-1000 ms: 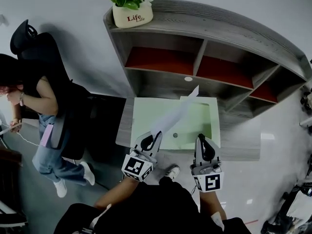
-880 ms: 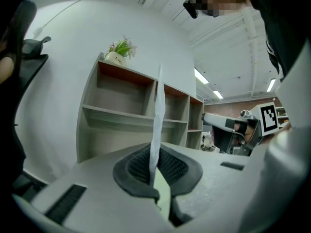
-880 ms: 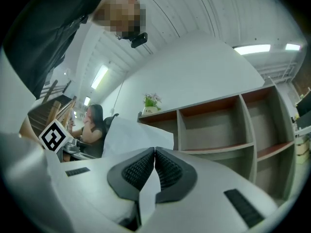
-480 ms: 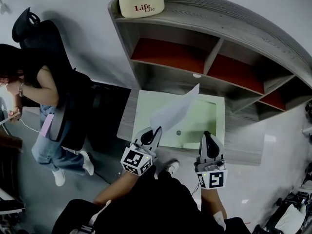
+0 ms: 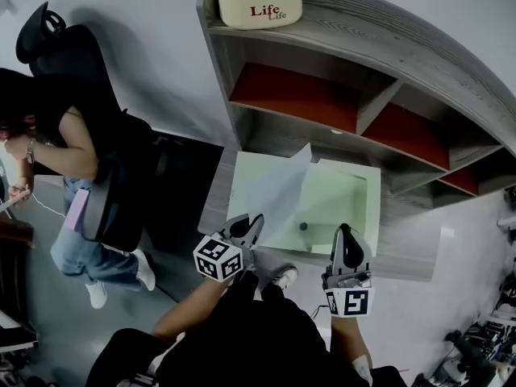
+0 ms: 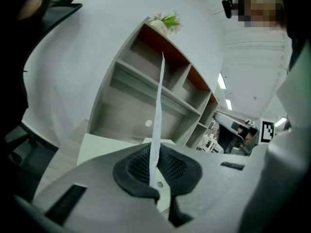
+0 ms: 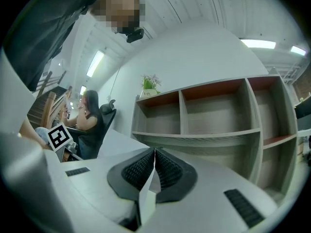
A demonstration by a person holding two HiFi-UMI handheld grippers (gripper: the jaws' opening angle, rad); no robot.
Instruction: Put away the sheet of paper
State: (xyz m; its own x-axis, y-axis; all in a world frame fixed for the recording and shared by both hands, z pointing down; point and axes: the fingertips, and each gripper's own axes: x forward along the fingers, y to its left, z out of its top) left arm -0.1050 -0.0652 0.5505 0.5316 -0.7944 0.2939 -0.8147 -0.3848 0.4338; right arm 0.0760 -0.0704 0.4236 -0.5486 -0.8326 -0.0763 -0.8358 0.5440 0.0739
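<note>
"Two grippers on my feed," I report from the console. "The left gripper (image 5: 244, 227) is clamped on the sheet of paper (image 5: 278, 188). In its own view the pads pinch the lower edge, and the sheet stands edge-on straight ahead of them. The right gripper (image 5: 345, 242) has its jaws closed together with nothing between the pads."

"Where does the sheet sit against the grippers?"

"It rises forward from the left gripper's tips and leans toward the right gripper's side. It hangs above the green mat (image 5: 347, 200), clear of it as far as I can tell. The right gripper is beside the paper, not touching it."

"What's under and around you?"

"Below both tips I see the mat lying on a grey wood-grain desk (image 5: 211, 204). It reaches from under the left gripper to just past the right one. Ahead of both grippers stands a grey shelf unit (image 5: 379, 43) with open compartments, and the upper ones have red panels inside. On its top, ahead of the left gripper, is a cream flower pot (image 5: 260, 6) with green leaves. Behind that is a plain white wall (image 5: 121, 14). Well off to the left of the left gripper, a seated person (image 5: 68, 147) leans in a black office chair (image 5: 48, 51) over a grey floor (image 5: 48, 297)."
</note>
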